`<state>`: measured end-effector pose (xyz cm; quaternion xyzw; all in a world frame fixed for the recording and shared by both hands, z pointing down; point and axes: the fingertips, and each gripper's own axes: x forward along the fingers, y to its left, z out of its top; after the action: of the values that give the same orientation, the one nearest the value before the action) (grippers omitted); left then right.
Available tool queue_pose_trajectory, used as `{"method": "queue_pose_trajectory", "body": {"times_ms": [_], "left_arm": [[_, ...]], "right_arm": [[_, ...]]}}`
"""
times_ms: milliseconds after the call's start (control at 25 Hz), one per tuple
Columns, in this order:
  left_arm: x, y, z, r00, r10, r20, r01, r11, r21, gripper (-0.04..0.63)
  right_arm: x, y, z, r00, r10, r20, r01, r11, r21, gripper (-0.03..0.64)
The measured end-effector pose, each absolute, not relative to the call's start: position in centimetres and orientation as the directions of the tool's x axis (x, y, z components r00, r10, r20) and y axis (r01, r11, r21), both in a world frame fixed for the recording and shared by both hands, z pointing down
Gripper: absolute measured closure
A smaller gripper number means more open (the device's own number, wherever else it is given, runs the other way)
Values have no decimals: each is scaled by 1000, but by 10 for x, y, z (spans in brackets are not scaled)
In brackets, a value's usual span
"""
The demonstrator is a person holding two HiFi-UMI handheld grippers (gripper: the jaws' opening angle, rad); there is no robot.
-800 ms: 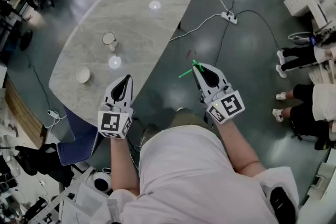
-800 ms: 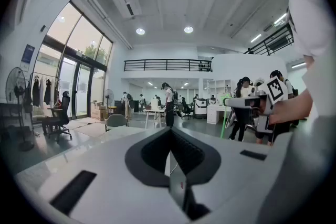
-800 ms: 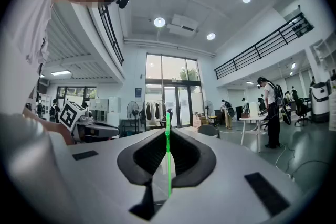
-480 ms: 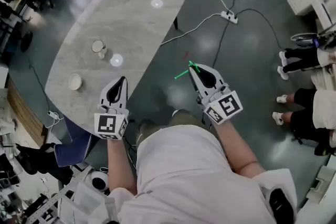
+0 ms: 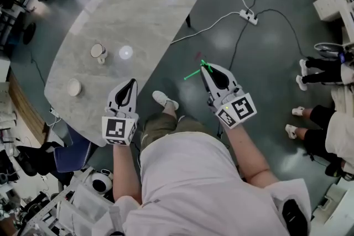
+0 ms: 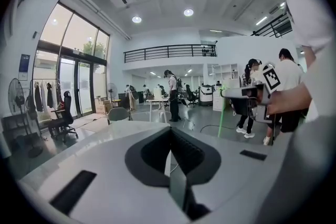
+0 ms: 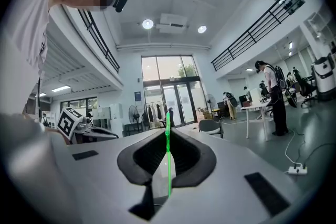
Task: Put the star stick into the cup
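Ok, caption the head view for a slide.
Right tool grips the green star stick above the floor, beside the marble table and away from the cup.

Bright green star stick [image 5: 194, 73], pale grey marbled table [image 5: 144, 8], seemingly white cup [image 5: 98, 51], dark grey floor [image 5: 265, 52].

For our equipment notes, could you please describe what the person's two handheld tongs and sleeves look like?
The left tongs and right tongs are light grey wedge-shaped shells, each with a black teardrop recess. Each carries a white cube with black square markers at its rear. The person wears a white short-sleeved shirt.
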<state>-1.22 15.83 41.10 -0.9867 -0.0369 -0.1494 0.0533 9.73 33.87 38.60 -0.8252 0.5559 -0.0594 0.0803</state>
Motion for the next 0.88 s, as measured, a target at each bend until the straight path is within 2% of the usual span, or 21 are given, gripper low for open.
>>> {"method": "queue_pose_trajectory", "body": {"times_ms": [480,880], "left_arm": [[40,24,430,955,-4,295,12,-998,-54,594],[42,-69,435,945,-131,300,-131,-991,-18,594]], "right_arm": [[166,204,385,324,-945,43,-930,-326,-168,591],[212,85,379,204,-978,36,-945,-207,-252,591]]}}
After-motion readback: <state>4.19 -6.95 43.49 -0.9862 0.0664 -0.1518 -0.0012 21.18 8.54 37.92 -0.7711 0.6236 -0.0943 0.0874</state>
